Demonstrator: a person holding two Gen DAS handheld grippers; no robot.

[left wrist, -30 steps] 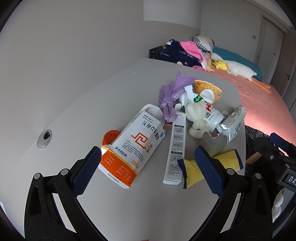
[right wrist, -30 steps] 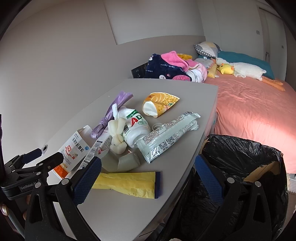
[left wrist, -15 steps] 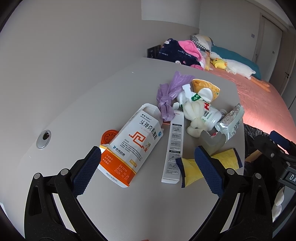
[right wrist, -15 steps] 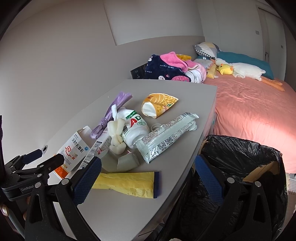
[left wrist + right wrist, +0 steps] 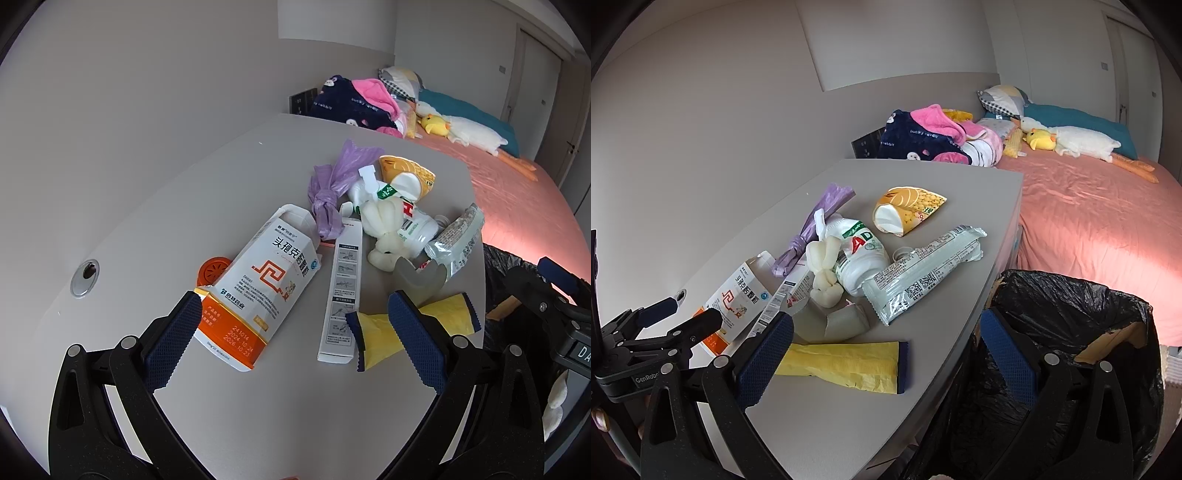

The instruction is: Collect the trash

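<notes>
While the table carries the litter and the bin bag gapes at its right edge, my left claw hangs released above the white-orange box; right claw, also released, above the yellow wrapper.

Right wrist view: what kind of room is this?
Most likely a bedroom. A bed with a pink cover stands right beside the grey table, with pillows and a plush goose on it. A black-lined trash bin sits at the table's edge.
</notes>
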